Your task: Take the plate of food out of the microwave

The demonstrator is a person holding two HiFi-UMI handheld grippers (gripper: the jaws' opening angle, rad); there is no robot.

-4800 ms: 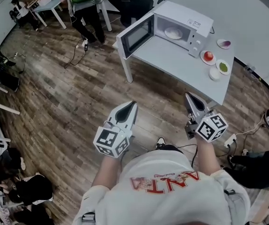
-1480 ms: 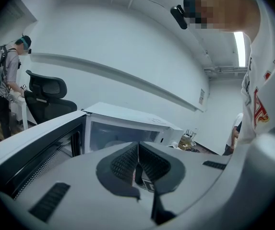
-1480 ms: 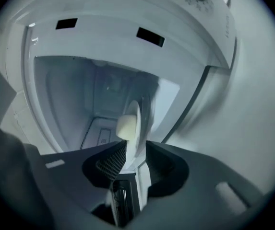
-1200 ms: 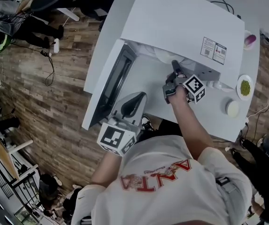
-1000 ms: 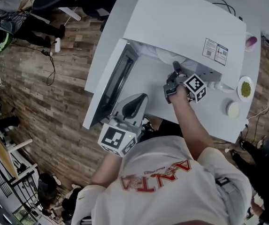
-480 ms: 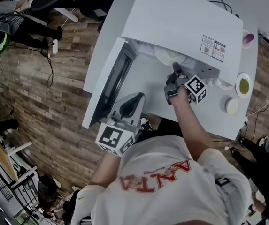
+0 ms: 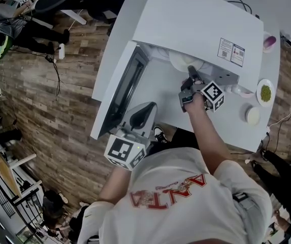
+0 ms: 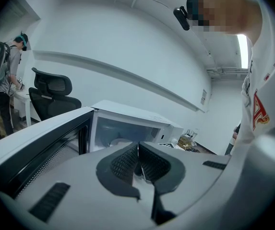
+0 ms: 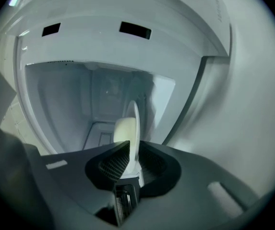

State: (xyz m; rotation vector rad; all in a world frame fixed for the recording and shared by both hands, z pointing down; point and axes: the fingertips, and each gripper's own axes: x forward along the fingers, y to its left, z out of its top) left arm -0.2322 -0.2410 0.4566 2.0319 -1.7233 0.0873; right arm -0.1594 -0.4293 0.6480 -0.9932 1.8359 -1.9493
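The white microwave (image 7: 201, 22) stands on the white table (image 7: 226, 123) with its door (image 7: 121, 90) swung open to the left. The white plate (image 7: 185, 61) with a pale mound of food (image 9: 123, 131) lies at the mouth of the cavity. My right gripper (image 7: 191, 72) reaches in, turned on its side, and the plate's rim (image 9: 134, 128) sits between its pads, touching both. Its jaws are opening. My left gripper (image 7: 141, 117) hangs shut and empty in front of the open door, pads (image 8: 127, 163) together.
On the table right of the microwave stand a plate of green food (image 7: 265, 92), a small white bowl (image 7: 252, 116) and a dish with something purple (image 7: 269, 42). The open door juts out over the wooden floor (image 7: 49, 111). A person (image 7: 3, 34) stands far left.
I have walked up to the microwave and put the right gripper into its mouth. Over the last second that gripper and the plate have hardly moved; the left gripper stays low by the door.
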